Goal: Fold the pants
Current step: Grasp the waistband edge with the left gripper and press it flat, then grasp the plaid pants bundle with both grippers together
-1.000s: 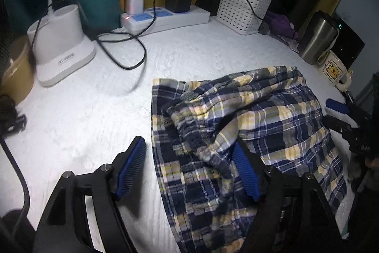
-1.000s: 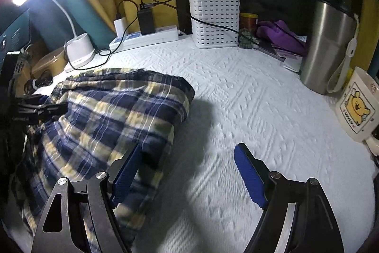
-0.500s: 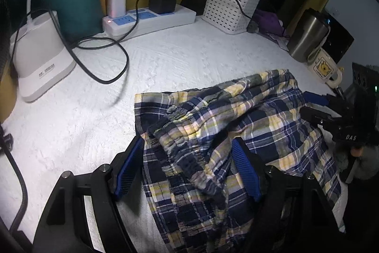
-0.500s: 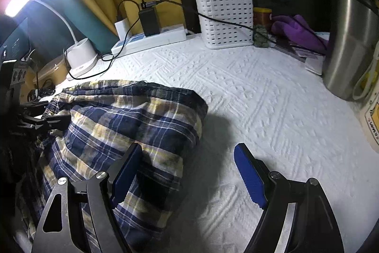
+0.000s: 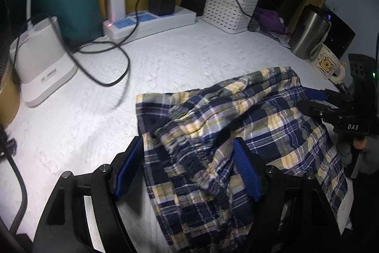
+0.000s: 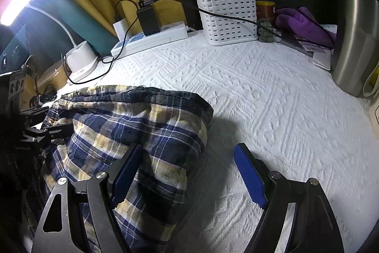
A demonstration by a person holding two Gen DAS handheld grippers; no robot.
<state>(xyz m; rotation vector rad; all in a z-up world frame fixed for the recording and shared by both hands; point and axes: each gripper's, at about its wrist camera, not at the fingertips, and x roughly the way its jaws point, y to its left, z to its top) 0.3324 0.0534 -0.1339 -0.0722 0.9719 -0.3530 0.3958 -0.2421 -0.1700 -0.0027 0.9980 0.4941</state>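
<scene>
Blue, yellow and white plaid pants [image 5: 272, 115] lie crumpled on a white textured cloth [image 5: 177, 68]. My left gripper [image 5: 187, 170] stands open over their left end. The gathered elastic waistband [image 5: 189, 146] lies loose between its blue pads [image 5: 129, 170]. My right gripper [image 6: 187, 177] is open at the right folded edge of the pants [image 6: 132, 120], its left finger over the fabric and its right finger above bare cloth. Each gripper shows in the other's view: the right gripper [image 5: 305, 98] at the pants' far side, the left gripper [image 6: 47, 119] at the waistband.
Along the back stand a white lamp base [image 5: 42, 58], a power strip [image 5: 151, 20] with chargers and looping black cables, and a white basket [image 5: 232, 8]. A steel tumbler [image 5: 308, 32] and a bear mug [image 5: 327, 63] stand right. Purple cloth [image 6: 303, 23] lies behind.
My right gripper has come closer to the pants' right edge and lower. In the left view the waistband now sits more squarely between the pads. Both stay open.
</scene>
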